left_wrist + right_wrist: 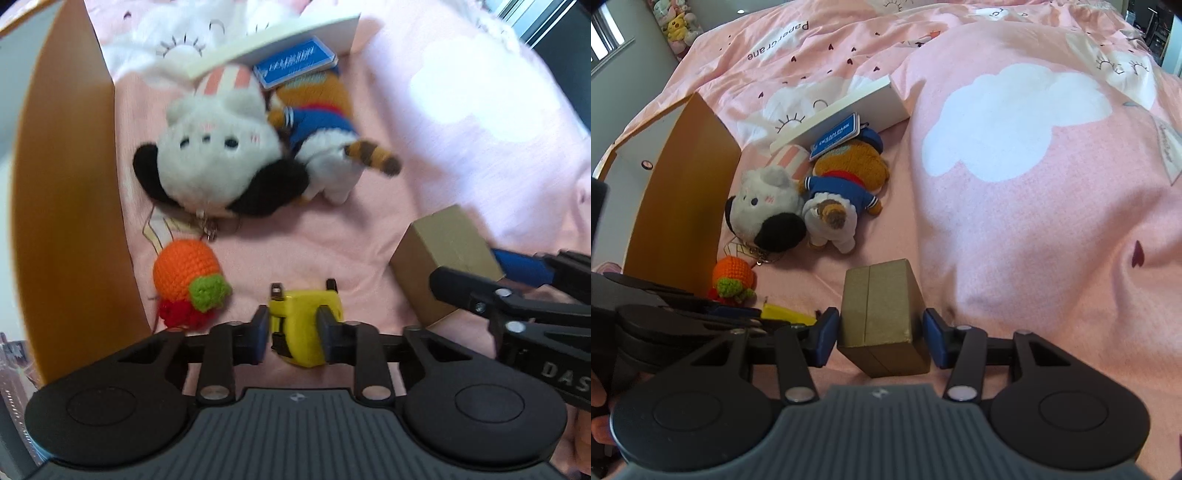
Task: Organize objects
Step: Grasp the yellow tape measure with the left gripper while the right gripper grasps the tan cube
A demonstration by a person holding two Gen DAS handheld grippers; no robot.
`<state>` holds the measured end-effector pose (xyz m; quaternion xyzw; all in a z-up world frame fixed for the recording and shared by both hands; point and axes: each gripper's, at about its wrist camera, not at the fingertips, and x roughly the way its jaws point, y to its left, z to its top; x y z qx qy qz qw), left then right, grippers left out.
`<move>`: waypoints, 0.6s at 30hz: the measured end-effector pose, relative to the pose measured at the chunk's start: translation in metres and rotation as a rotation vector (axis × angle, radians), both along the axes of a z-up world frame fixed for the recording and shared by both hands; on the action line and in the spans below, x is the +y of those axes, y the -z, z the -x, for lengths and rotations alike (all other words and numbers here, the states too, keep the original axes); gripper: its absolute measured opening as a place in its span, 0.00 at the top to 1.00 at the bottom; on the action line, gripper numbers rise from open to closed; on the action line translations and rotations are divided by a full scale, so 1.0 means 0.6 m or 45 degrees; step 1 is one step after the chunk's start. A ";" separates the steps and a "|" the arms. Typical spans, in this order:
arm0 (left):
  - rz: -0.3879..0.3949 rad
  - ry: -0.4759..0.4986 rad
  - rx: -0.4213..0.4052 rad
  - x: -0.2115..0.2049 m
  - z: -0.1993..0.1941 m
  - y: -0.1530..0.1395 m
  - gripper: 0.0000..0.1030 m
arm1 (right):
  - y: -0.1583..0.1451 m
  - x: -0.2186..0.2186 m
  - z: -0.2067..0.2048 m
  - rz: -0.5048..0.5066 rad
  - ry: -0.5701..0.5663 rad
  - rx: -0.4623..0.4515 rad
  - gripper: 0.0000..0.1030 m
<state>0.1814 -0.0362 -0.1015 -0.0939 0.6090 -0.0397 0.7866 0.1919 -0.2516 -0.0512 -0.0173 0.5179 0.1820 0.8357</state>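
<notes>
On pink bed (1015,240), left gripper (293,328) fingers pinching yellow tape measure (299,325), right gripper (881,332) fingers clamping gold box (882,314), plush toys (221,162) at 12 o'clock

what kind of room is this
Most likely a bedroom: everything lies on a pink cloud-print duvet, plush toys sit on it, and more soft toys line a shelf by the wall.

- The right gripper (881,334) clasped a tan box (882,317) on the pink bedspread (1015,229).
- Two plush toys (809,206) lay beside an orange panel (683,192).
</notes>
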 end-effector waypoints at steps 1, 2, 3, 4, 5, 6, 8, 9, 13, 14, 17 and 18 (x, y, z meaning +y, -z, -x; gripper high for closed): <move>0.006 0.002 -0.002 0.003 0.000 -0.002 0.74 | -0.004 0.000 0.001 -0.003 0.001 -0.002 0.50; 0.008 0.004 -0.001 0.005 -0.003 -0.002 0.74 | -0.006 0.000 0.001 -0.004 0.001 -0.003 0.50; 0.005 0.007 -0.003 0.002 -0.004 -0.003 0.74 | -0.007 0.001 0.002 -0.002 0.001 -0.004 0.50; 0.004 0.007 -0.007 0.004 -0.003 -0.003 0.74 | -0.008 0.002 0.002 0.003 0.000 -0.005 0.50; 0.001 0.008 -0.006 0.004 -0.003 -0.003 0.74 | -0.007 0.003 0.002 0.008 0.000 -0.004 0.50; -0.004 0.009 0.001 -0.003 -0.001 -0.002 0.71 | -0.006 0.004 0.003 0.012 0.001 -0.003 0.50; -0.011 0.002 0.010 -0.012 0.005 0.003 0.66 | -0.003 0.004 0.004 0.018 0.002 0.000 0.50; -0.006 -0.001 0.024 -0.014 0.006 0.006 0.59 | -0.001 0.004 0.004 0.020 0.003 0.000 0.50; 0.022 -0.027 0.095 -0.014 -0.005 0.033 0.42 | 0.001 0.001 0.005 0.014 0.006 0.000 0.50; 0.042 -0.039 0.109 -0.012 -0.007 0.039 0.41 | 0.002 0.001 0.005 0.014 0.005 -0.001 0.50; 0.075 -0.068 0.129 -0.008 -0.013 0.052 0.40 | 0.003 0.002 0.005 0.017 0.001 -0.004 0.50; 0.077 -0.073 0.129 -0.009 -0.015 0.054 0.40 | 0.004 0.003 0.006 0.021 -0.001 -0.006 0.50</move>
